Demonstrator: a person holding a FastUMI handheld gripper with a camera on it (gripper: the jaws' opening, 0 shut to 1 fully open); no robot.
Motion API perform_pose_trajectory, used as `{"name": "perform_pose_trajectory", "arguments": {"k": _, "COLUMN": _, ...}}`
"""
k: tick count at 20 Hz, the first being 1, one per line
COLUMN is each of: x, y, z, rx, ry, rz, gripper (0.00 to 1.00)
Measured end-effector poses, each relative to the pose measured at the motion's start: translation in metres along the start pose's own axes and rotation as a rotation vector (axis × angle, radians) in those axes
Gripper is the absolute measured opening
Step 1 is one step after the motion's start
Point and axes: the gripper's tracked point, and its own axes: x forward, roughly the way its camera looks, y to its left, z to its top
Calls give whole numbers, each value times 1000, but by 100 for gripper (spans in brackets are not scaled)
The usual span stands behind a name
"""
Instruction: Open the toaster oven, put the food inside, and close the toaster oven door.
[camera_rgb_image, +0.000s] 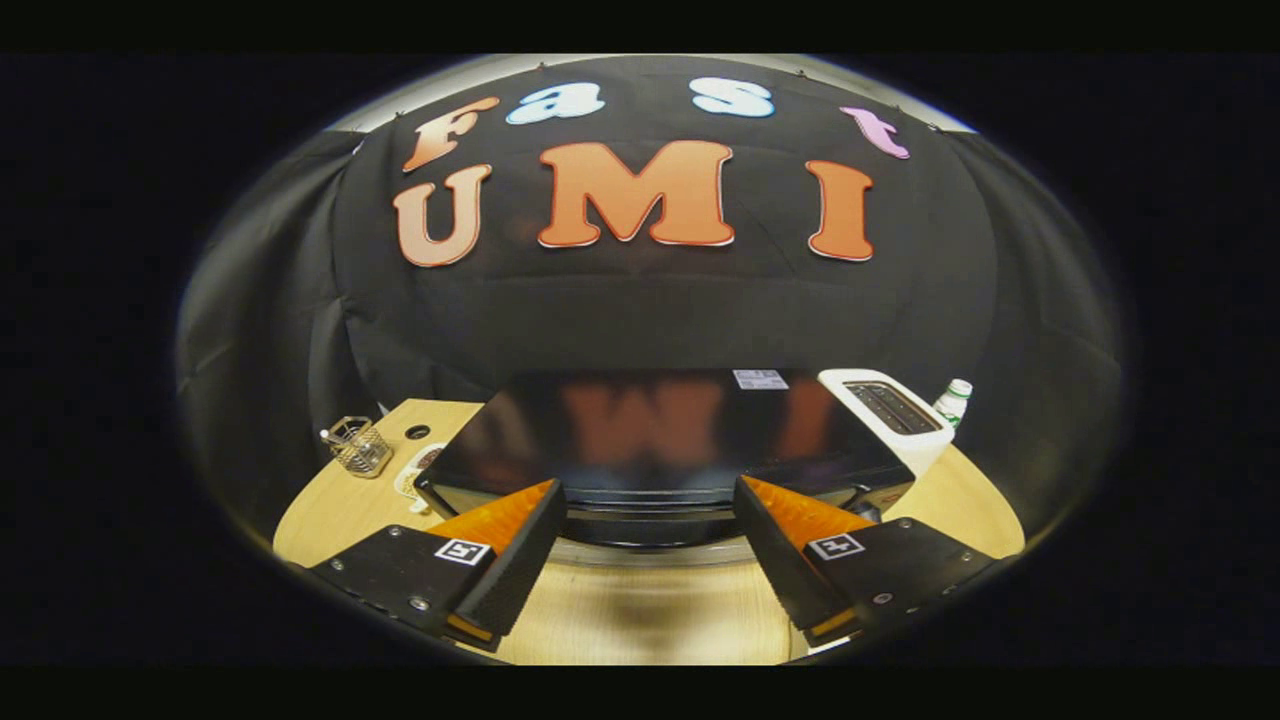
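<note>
Black cloth wall (640, 310) draped in folds behind, pale wooden table (640, 610) in front, pale strip above the cloth

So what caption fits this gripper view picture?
Open gripper hovers above the black toaster oven on the wooden table.

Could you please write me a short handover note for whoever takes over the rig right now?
Gripper: open, holding nothing, fingers spread just before the toaster oven's front edge.
Toaster oven: on the wooden table, seen from above; I cannot tell whether the door is open.
Beside it: white toaster, bottle, wire basket.
Left: open the door, load the food, close the door.
</note>
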Motion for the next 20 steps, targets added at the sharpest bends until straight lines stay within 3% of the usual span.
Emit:
{"name": "perform_pose_trajectory", "arguments": {"k": 11, "x": -17, "y": 1, "z": -11, "rx": -2, "ry": 14, "rz": 6, "gripper": 100}}
{"name": "perform_pose_trajectory", "arguments": {"k": 20, "x": -54, "y": 0, "z": -46, "rx": 8, "ry": 37, "rz": -7, "gripper": 100}}
